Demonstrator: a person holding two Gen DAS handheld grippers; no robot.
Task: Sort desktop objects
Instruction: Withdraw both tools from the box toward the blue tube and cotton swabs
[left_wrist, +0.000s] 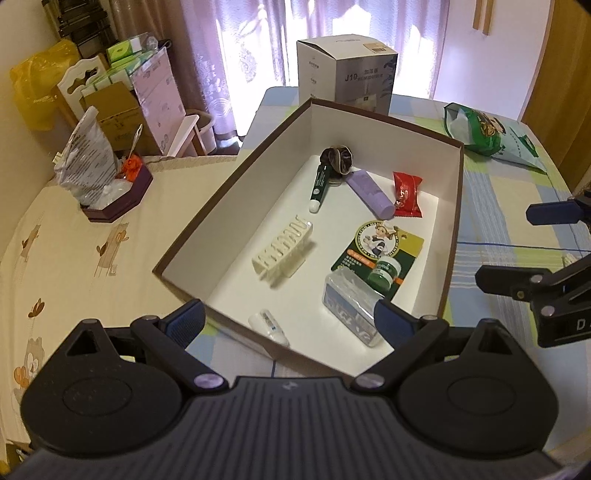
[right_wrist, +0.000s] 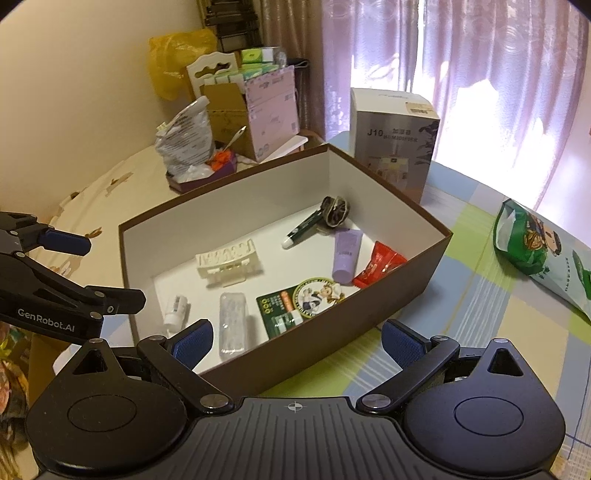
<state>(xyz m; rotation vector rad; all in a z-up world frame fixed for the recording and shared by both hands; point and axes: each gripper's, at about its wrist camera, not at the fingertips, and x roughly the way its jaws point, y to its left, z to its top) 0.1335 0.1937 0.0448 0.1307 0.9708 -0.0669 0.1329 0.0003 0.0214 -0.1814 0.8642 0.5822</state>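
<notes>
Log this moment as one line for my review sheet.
left gripper: open, empty | right gripper: open, empty | brown box: holds hair clip, purple tube, red packet | green bag: outside on table

On the grey carton standing behind the brown box I read "J10" and, beneath some characters I cannot make out, "HUMIDIFIER"; from the left wrist view only "J10" comes through clearly. The side of the left hand-held gripper carries the white lettering "GenRobot.AI", and in the left wrist view I see a lone "D" on the body of the right hand-held gripper at the frame's edge. The green card, the tubes and the green bag all bear print, but it is too small or blurred for me to read.
</notes>
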